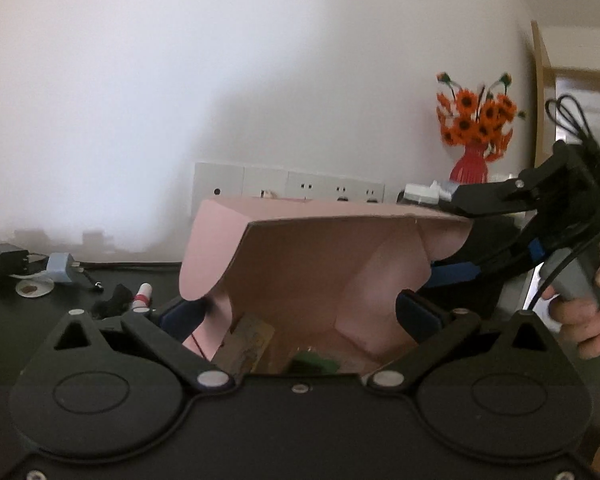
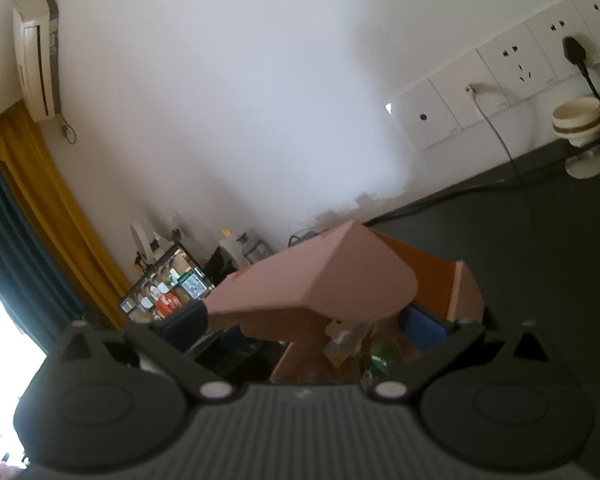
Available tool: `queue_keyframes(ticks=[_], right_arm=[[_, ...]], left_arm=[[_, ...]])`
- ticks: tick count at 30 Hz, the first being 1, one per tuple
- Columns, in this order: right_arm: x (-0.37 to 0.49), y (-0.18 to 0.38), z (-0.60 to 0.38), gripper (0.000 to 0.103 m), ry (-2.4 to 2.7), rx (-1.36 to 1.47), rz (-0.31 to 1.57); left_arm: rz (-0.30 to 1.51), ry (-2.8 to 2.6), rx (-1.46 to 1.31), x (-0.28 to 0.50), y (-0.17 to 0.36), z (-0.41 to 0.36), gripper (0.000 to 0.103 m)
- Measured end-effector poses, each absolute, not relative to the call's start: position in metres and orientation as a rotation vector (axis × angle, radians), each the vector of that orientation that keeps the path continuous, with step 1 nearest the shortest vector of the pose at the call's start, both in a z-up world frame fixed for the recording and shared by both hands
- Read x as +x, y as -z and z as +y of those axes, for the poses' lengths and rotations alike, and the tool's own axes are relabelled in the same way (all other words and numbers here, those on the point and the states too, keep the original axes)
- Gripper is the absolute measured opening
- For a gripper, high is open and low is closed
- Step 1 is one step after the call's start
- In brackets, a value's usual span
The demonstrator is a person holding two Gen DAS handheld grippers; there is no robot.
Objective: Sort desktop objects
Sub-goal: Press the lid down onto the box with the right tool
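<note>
A pink cardboard box (image 1: pixel 300 264) stands on the dark desk with its lid raised. Inside lie a yellowish packet (image 1: pixel 248 340) and a green item (image 1: pixel 314 362). My left gripper (image 1: pixel 300 316) is open, its blue pads wide apart on either side of the box opening. From the right, my right gripper (image 1: pixel 440 238), held by a hand (image 1: pixel 580 312), reaches in with its fingers straddling the lid's right flap. In the right wrist view the right gripper (image 2: pixel 304 324) is open around the pink lid (image 2: pixel 320 280), with the green item (image 2: pixel 380 356) below.
Left of the box lie a black adapter (image 1: pixel 4 258), a pale blue plug (image 1: pixel 62 266) and a small white bottle with a red band (image 1: pixel 142 296). Orange flowers in a red vase (image 1: pixel 476 132) stand by the wall sockets (image 1: pixel 288 186). A cream cup (image 2: pixel 580 128) sits at the back.
</note>
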State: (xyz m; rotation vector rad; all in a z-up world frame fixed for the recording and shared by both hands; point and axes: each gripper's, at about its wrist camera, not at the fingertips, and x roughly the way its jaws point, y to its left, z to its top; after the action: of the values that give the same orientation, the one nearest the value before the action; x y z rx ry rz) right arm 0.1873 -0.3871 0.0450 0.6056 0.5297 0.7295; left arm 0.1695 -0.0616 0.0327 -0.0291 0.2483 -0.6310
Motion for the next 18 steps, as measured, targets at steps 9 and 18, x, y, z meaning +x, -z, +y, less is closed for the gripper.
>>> queue_keyframes(ticks=[9,18], right_arm=[[0.166,-0.048,-0.384,0.102,-0.689,0.542,0.521],[0.145,-0.064,-0.376,0.102,-0.58,0.47,0.435]], left_arm=[[0.28,0.634,0.035,0.171,-0.029,-0.061,0.103],[0.297,0.639,0.104,0.157,-0.033,-0.037,0.103]])
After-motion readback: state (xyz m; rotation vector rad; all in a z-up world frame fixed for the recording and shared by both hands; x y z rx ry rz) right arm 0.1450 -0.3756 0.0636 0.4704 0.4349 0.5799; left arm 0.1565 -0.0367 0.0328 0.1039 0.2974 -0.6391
